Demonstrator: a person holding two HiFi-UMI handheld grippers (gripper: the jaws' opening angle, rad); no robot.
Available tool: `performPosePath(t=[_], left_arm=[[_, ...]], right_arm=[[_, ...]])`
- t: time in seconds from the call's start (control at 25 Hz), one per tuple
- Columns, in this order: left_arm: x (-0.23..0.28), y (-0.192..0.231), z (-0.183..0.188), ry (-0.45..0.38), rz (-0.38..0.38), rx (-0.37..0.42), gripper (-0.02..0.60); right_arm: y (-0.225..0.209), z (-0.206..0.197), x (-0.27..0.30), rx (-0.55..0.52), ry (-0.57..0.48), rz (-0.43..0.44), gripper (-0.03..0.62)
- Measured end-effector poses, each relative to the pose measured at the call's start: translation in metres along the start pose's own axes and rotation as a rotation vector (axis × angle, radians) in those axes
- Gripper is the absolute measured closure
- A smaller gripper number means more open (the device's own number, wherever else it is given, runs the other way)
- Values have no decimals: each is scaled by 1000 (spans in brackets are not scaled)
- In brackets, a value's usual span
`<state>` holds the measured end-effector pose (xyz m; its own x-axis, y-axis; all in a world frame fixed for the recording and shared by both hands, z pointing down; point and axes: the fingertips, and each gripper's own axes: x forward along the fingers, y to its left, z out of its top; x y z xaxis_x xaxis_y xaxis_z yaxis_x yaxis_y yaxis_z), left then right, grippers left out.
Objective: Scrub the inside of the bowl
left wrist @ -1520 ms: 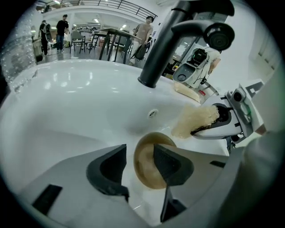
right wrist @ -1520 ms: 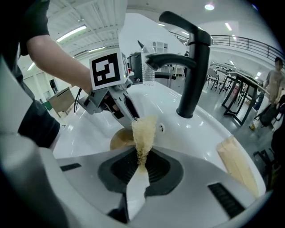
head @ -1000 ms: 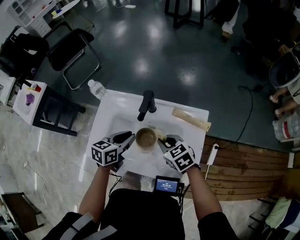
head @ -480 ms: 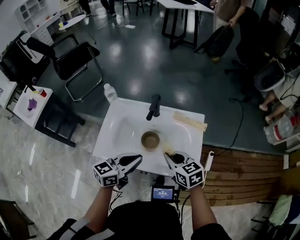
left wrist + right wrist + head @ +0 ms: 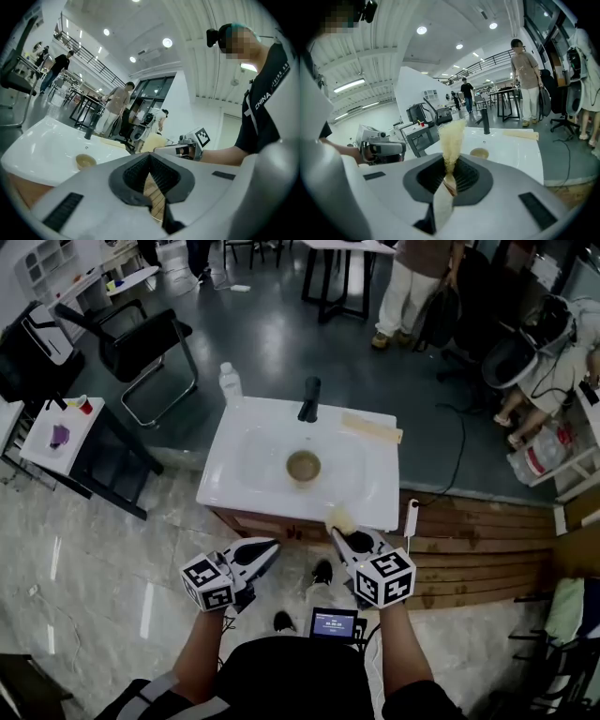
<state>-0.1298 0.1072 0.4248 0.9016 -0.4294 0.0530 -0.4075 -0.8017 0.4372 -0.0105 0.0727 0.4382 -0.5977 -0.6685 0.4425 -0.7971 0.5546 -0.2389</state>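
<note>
The tan bowl (image 5: 303,466) stands upright in the basin of the white sink (image 5: 244,486), below the black faucet (image 5: 308,399). Both grippers hang over the floor in front of the sink, well short of the bowl. My left gripper (image 5: 268,549) is shut with nothing between its jaws (image 5: 150,158); the bowl (image 5: 86,161) shows far off to its left. My right gripper (image 5: 341,538) is shut on a pale yellow scrubbing sponge (image 5: 339,518), which sticks up out of the jaws (image 5: 450,165) as a frayed tuft (image 5: 451,137). The bowl (image 5: 479,153) lies beyond it.
A water bottle (image 5: 230,382) stands at the sink's back left corner and a light wooden board (image 5: 371,427) lies at its back right. A black chair (image 5: 150,343) and a small side table (image 5: 56,435) are to the left. People stand behind the sink (image 5: 412,287).
Both grippers have drawn back from the bowl and the sink to hang over the floor. The left jaws have closed. The bowl has stayed in the basin.
</note>
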Motion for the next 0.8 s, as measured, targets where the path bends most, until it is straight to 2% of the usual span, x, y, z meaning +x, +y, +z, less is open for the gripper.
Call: performPosePath(t=[0.36,0.52,0.8], left_arm=[[-20,-59,-26,21,33,32,578],[-12,-80,-29,1,70,40,577],[13,-138,-51,-27,81,43,578]], right_arm=[[34,-26,-69,22,-39,-25,554],[34,-36,-95,-8,-46,-4,554],[30,-73,-155,-70,-27,37,554]])
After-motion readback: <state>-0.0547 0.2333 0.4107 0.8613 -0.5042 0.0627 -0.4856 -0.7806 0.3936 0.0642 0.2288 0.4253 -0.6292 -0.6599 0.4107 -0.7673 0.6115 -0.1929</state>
